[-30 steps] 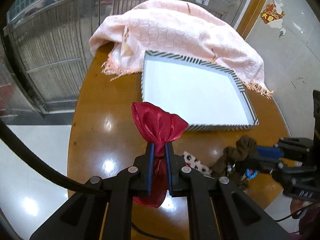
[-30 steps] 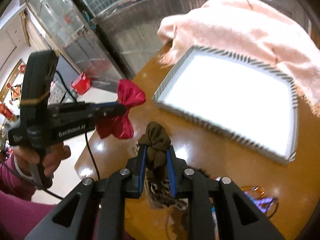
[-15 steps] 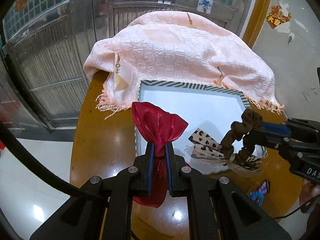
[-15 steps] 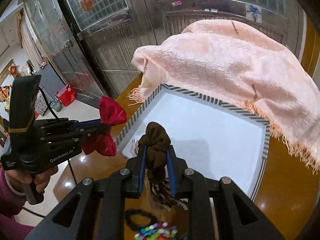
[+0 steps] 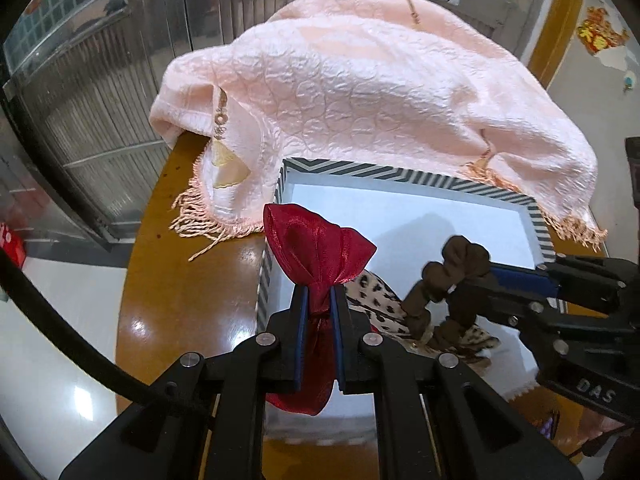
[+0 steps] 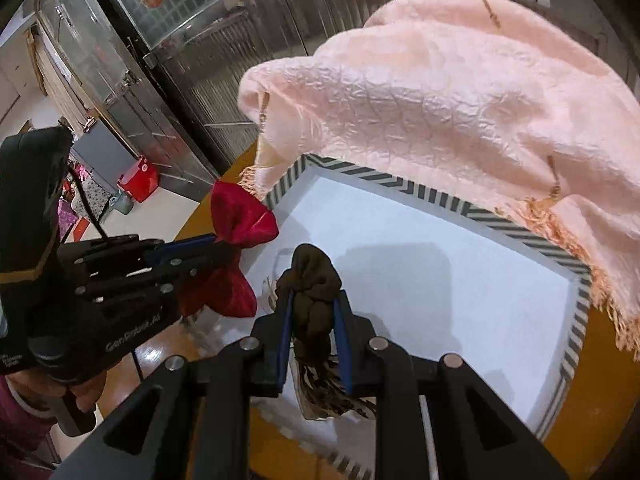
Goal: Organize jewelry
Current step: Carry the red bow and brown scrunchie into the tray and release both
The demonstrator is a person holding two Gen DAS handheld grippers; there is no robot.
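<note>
My left gripper (image 5: 319, 298) is shut on a red satin bow (image 5: 316, 252) and holds it over the near left corner of a white tray with a black-and-white striped rim (image 5: 400, 174). My right gripper (image 6: 314, 300) is shut on a brown scrunchie (image 6: 312, 280) with a leopard-print ribbon (image 6: 332, 400) hanging from it, over the tray's near part (image 6: 440, 288). In the left wrist view the right gripper (image 5: 480, 280), the scrunchie (image 5: 452, 268) and the ribbon (image 5: 380, 300) show at right. In the right wrist view the left gripper (image 6: 216, 244) with the bow (image 6: 240, 220) shows at left.
A pink fringed cloth (image 5: 360, 92) is heaped at the back of the round wooden table (image 5: 180, 288) and overlaps the tray's far rim. A beaded item (image 5: 550, 428) lies on the table at the near right. Metal doors (image 5: 80, 80) stand behind.
Both grippers have moved forward from the table's near edge over the tray, each still holding its item. The leopard ribbon now hangs over the tray's white floor.
</note>
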